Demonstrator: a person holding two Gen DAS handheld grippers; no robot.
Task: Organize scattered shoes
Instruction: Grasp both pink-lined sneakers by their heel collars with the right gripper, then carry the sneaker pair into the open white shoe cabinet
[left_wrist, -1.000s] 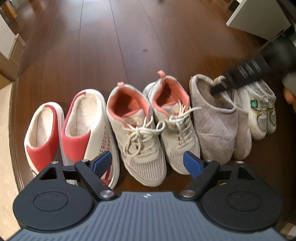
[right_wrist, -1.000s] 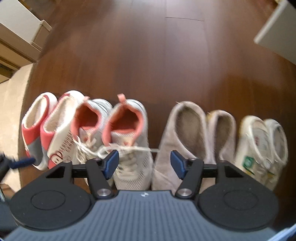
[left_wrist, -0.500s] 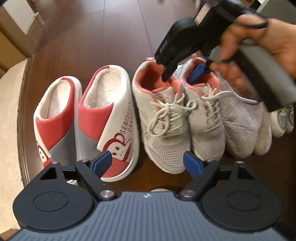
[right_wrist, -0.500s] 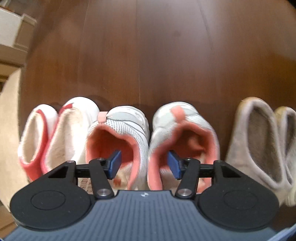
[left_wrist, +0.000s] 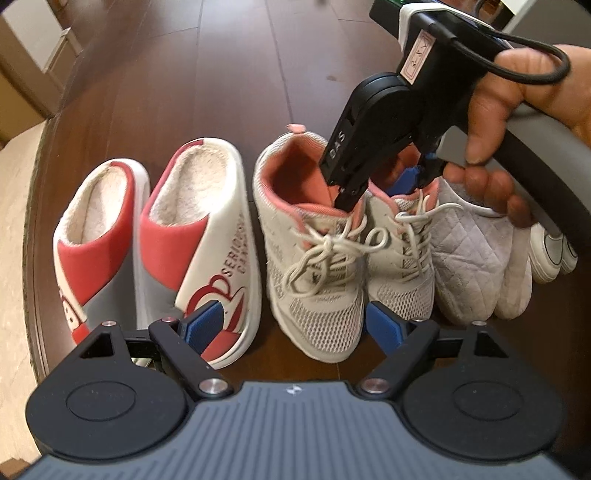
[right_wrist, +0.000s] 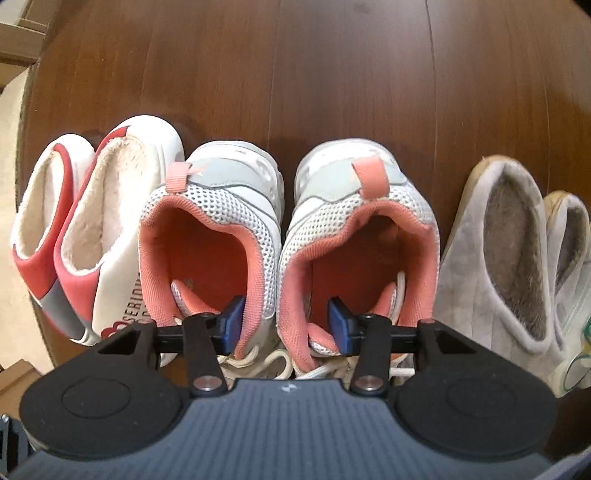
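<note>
A row of shoes stands on the dark wood floor. Two white mesh sneakers with coral lining (left_wrist: 314, 258) (right_wrist: 207, 240) stand side by side in the middle. My right gripper (right_wrist: 284, 325) (left_wrist: 380, 184) is open, one finger inside each sneaker's opening, straddling their two inner collars. My left gripper (left_wrist: 295, 325) is open and empty, hovering in front of the toe of the left sneaker. The right sneaker (right_wrist: 354, 240) (left_wrist: 402, 266) is partly hidden behind the right gripper in the left wrist view.
Two red-and-white fleece slippers (left_wrist: 155, 240) (right_wrist: 85, 221) stand left of the sneakers. Two grey quilted slippers (left_wrist: 476, 258) (right_wrist: 509, 266) and white sneakers (left_wrist: 550, 254) stand to the right. A beige wall edge (left_wrist: 29, 66) is at far left.
My right gripper swung from the grey slippers to the sneakers and lowered its fingers into their openings. My left gripper shifted left and closer to the sneaker toes.
</note>
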